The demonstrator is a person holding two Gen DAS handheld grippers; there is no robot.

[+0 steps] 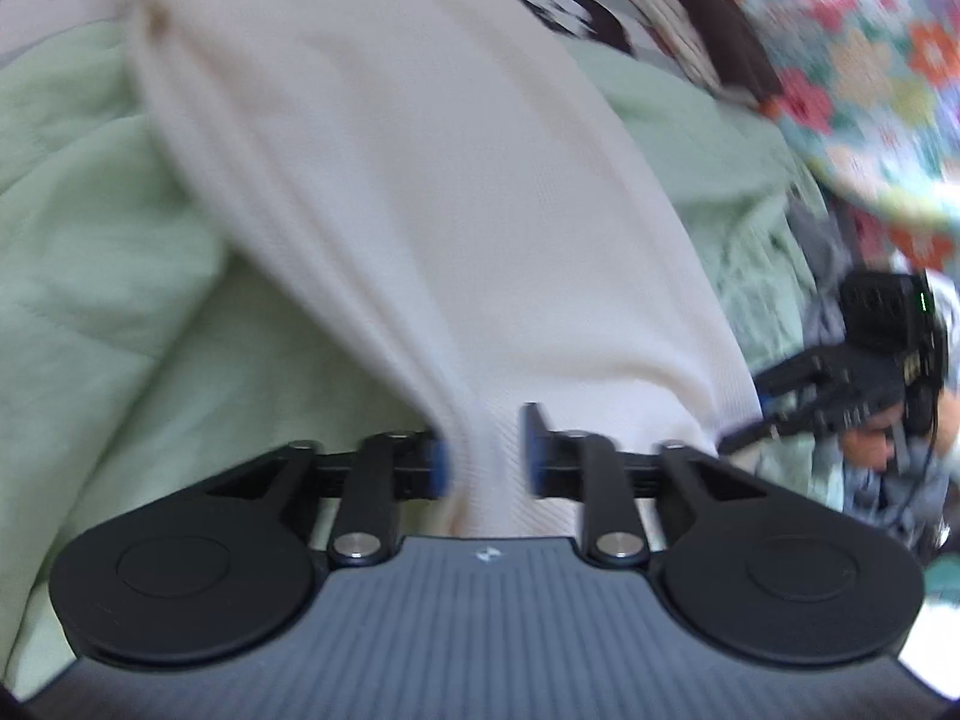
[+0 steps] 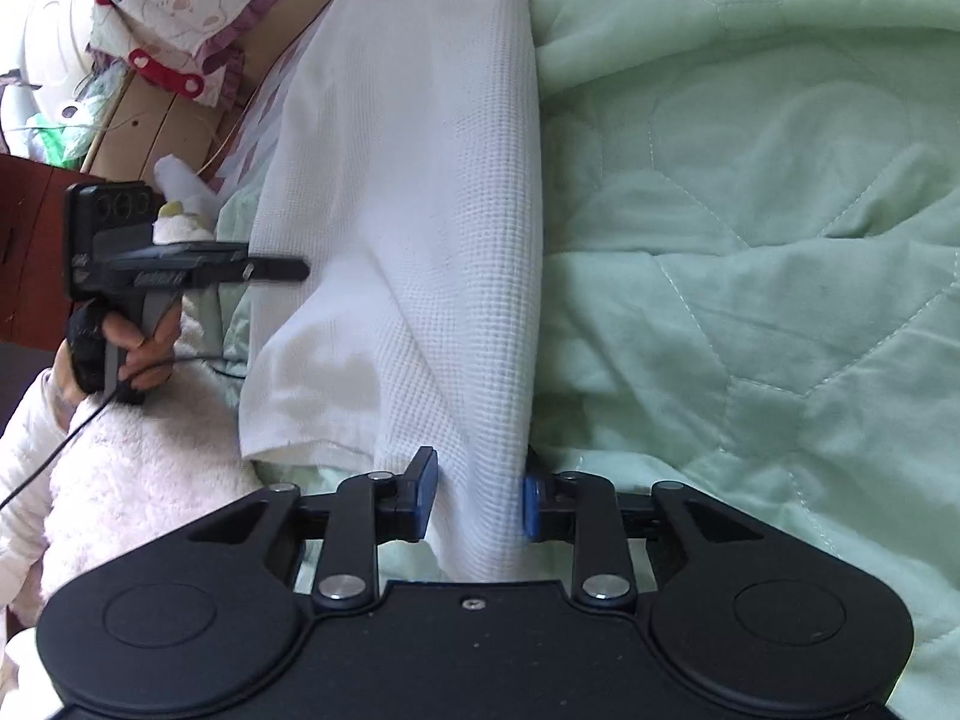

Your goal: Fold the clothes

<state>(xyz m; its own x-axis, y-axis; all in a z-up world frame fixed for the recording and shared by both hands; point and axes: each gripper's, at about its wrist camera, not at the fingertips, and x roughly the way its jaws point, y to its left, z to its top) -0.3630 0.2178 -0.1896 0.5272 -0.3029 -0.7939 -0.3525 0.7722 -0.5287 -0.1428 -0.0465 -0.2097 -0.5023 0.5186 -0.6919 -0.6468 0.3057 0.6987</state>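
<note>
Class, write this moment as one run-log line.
left gripper: white garment between fingers | right gripper: same garment | surface: green quilt

A home bedroom: green quilted bedspread [image 2: 750,240], bear-print pillow [image 2: 180,6]

Green quilt [image 2: 750,240] open rightward; bear-print pillow [image 2: 180,18] possibly blocks left

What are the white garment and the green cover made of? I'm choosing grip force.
White garment: soft waffle-knit fabric, probably cotton, matte; a fine grid weave shows. Green cover: quilted, slightly plush cloth, likely padded; stitched seams and puffy panels show.
</note>
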